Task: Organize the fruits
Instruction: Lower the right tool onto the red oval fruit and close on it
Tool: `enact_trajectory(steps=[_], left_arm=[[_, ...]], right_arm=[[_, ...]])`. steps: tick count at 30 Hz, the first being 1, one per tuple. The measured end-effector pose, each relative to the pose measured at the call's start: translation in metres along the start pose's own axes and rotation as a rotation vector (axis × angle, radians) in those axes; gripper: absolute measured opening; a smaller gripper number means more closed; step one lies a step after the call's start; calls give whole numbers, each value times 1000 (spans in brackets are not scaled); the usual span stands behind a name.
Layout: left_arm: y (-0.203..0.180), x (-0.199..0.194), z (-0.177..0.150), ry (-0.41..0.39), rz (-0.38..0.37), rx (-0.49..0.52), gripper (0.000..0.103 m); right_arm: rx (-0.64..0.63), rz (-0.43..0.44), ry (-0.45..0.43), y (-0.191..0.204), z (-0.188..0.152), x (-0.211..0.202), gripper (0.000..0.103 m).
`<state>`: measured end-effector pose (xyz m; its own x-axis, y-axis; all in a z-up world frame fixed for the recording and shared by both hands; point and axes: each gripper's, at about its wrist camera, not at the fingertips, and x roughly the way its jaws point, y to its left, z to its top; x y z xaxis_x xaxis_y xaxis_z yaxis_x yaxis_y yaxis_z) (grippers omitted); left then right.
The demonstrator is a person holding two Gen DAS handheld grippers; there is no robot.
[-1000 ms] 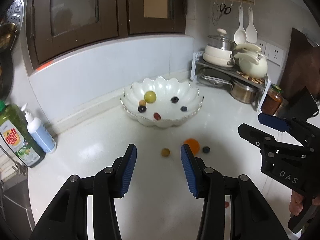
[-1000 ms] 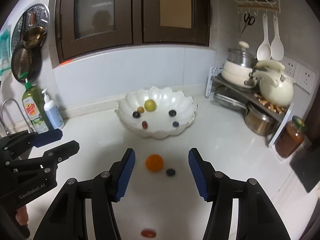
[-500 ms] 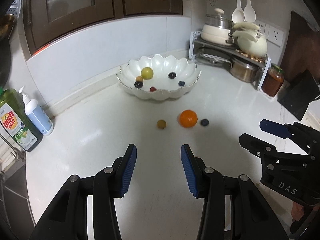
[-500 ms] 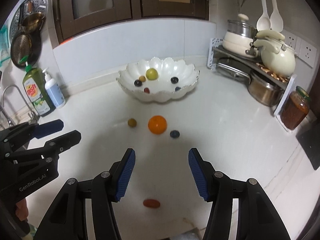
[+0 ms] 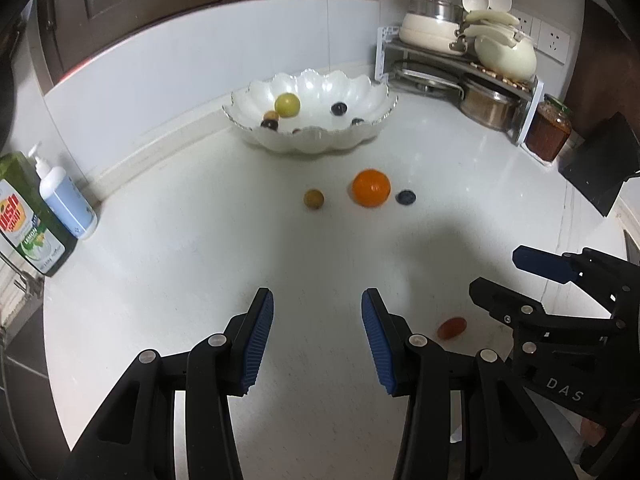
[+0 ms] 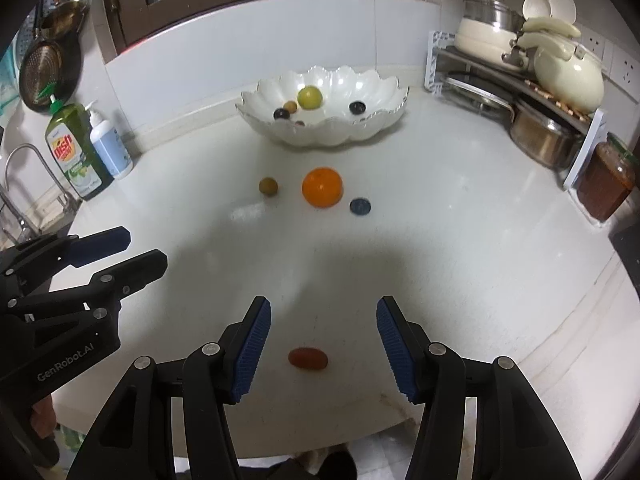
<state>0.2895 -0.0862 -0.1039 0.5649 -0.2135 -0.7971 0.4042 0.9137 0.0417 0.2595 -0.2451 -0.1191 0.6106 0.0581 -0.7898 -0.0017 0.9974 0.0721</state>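
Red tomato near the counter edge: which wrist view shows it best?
The right wrist view: the red tomato lies whole and unobstructed between the right gripper's open fingers. In the left wrist view it is smaller, off to the side, beside the right gripper.

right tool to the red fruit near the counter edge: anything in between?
Nothing visible. The right tool is open, and the small red fruit lies alone on bare counter, framed between its fingers. The orange sits well beyond.
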Motion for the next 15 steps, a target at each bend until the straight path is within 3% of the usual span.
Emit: enact_trajectory(steps=[15], left_arm=[[-2, 20, -15, 77, 13, -7, 45]], right_arm=[[-3, 48, 114, 5, -21, 31, 56]])
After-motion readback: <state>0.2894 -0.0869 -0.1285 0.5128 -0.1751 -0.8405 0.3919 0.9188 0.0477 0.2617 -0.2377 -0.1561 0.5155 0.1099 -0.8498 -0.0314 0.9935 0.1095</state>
